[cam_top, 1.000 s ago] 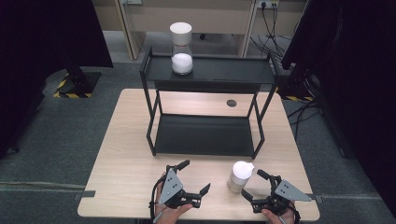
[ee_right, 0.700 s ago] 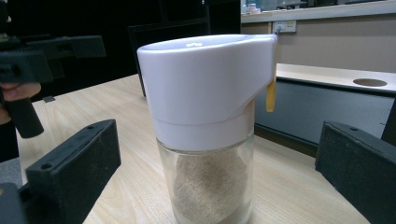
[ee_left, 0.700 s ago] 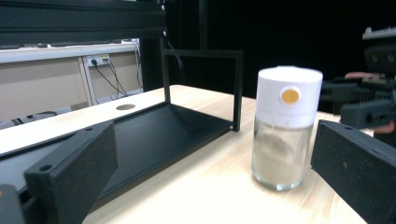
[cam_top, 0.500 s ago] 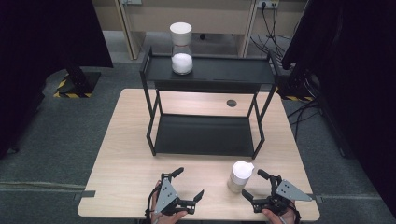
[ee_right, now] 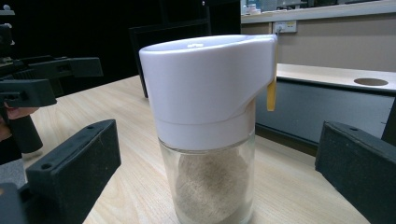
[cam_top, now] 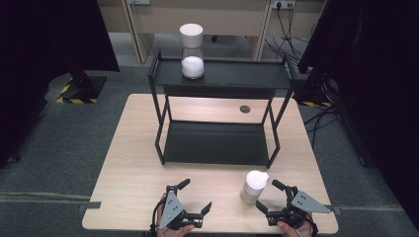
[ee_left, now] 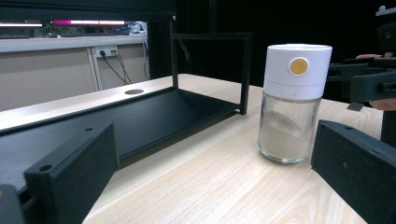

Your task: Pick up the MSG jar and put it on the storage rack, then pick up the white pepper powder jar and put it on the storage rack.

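Standing upright near the front edge of the table (cam_top: 128, 163), the jar (cam_top: 254, 186) is a glass cylinder with a white cap and pale powder in its lower part; its long axis is vertical. It sits in front of the black rack (cam_top: 217, 143), toward that rack's right corner, and well apart from the second jar (cam_top: 191, 51) on the rack's top shelf.

The right gripper (cam_top: 273, 197) is plainly the nearer of the 2. Its jaws are spread wide and hold nothing. In the right gripper view the jar (ee_right: 210, 126) rises straight ahead between the 2 black jaws, with clear table showing on both sides, so the jaws stand around it but do not touch it. From that gripper the jar lies directly forward along the jaw line, to its left in the high view.

The left gripper (cam_top: 195, 197) is also wide open and empty. It sits farther off, to the jar's left, and in the left gripper view the jar (ee_left: 294, 102) stands off to the right of centre, close to the right jaw, not between the 2.

My reading is that a level push forward by the right gripper, then a squeeze on the glass below the cap, would suit the upright axis; closing off-centre could tip it.
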Tool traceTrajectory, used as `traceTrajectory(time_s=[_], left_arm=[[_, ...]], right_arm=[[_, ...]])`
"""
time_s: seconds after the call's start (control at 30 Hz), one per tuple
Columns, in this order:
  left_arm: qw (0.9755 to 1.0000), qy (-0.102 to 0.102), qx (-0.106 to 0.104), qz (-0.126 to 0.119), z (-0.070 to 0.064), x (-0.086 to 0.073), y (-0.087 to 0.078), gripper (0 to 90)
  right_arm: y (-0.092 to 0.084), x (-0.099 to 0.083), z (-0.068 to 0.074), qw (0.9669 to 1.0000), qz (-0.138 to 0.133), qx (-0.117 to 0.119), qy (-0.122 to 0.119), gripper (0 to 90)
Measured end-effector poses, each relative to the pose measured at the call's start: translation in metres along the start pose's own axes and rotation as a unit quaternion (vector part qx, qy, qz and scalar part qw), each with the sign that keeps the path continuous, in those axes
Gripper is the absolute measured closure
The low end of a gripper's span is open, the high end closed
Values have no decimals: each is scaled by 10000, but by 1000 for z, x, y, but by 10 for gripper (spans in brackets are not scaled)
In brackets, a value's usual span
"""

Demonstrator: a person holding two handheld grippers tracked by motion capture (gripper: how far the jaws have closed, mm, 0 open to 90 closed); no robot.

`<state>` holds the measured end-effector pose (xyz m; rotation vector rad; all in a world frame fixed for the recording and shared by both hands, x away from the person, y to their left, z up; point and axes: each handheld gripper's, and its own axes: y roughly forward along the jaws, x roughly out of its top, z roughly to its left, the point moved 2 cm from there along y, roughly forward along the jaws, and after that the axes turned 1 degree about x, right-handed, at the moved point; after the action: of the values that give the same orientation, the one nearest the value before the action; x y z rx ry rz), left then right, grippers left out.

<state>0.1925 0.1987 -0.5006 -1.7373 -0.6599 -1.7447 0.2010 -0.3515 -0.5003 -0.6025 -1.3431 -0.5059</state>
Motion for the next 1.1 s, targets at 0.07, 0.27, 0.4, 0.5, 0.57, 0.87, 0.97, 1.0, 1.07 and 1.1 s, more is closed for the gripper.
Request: traceTrajectory(time_s=[0.07, 0.27, 0.4, 0.5, 0.57, 0.87, 0.97, 1.0, 1.07, 1.1], left_arm=[[10000, 1, 11, -19, 0, 0, 0, 1], [10000, -1, -17, -14, 0, 0, 1, 1], [10000, 34, -25, -27, -1, 0, 0, 1], [10000, 36, -46, 13, 0, 0, 1, 1], [10000, 19, -40, 23, 0, 0, 0, 1], [10000, -16, -7, 24, 0, -1, 0, 1], [10000, -31, -14, 13, 0, -1, 0, 1], [10000, -32, -13, 11, 0, -1, 0, 1], [10000, -36, -13, 17, 0, -2, 0, 1], [10000, -42, -9, 16, 0, -2, 0, 1]], right_arm=[[0, 0, 0, 10000, 1, 8, 0, 3], [-1, -2, -1, 10000, -18, -50, 78, 3], [-2, -1, 0, 10000, -15, -65, 65, 3], [-1, -1, 1, 10000, -14, -48, 23, 3], [-1, -1, 1, 10000, -9, -38, 9, 3], [0, -1, 1, 10000, -8, -54, 20, 3], [2, -1, 2, 10000, -8, -52, 36, 3], [2, -1, 2, 10000, -9, -53, 35, 3], [3, -1, 3, 10000, 1, -47, 46, 3], [4, -1, 3, 10000, 2, -46, 51, 3]])
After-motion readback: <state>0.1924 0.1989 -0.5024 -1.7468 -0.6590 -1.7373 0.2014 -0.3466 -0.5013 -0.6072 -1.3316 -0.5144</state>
